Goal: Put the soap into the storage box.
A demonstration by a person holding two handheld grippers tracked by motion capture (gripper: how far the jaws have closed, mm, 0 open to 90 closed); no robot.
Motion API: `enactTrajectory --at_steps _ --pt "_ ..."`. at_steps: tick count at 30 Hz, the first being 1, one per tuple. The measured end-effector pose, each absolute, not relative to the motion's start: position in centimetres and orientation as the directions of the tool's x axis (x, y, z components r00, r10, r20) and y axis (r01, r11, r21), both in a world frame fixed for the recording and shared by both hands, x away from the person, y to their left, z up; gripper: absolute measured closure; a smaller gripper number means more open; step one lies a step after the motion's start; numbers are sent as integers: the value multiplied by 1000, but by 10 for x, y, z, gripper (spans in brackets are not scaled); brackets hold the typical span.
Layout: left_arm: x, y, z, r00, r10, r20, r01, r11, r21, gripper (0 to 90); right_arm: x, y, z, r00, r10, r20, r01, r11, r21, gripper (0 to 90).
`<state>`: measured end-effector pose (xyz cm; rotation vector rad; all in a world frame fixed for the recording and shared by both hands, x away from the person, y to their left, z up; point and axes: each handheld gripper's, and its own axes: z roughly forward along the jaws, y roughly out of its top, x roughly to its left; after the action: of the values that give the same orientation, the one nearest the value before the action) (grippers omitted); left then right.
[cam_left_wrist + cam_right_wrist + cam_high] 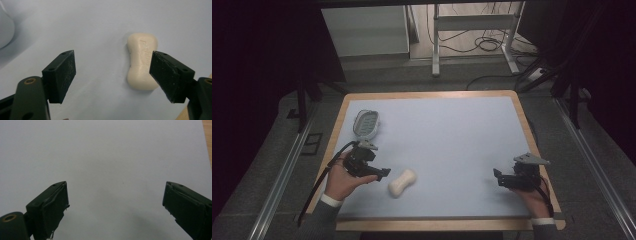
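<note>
A pale bar of soap lies near the tabletop's front edge, long axis angled toward the back right corner. The left gripper, jaws wide, sits just beside it; the right gripper, also spread, is well apart.

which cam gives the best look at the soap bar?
Left gripper view: the soap bar is close up, embossed lettering visible, partly behind one jaw. The high view shows it small, lying on the mat beside the left gripper.
</note>
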<state>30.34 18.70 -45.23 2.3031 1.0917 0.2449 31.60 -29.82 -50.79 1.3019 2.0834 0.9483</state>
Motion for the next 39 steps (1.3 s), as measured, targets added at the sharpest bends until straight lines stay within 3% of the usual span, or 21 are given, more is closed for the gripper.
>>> enactTrajectory --at_steps 19,39 --pt "309 141 -467 714 697 -58 629 -604 489 213 318 -299 -511 -414 909 -58 570 308 761 65" --pt "318 119 -496 734 674 -85 649 -659 381 246 318 -296 -513 -416 907 -62 575 315 755 65"
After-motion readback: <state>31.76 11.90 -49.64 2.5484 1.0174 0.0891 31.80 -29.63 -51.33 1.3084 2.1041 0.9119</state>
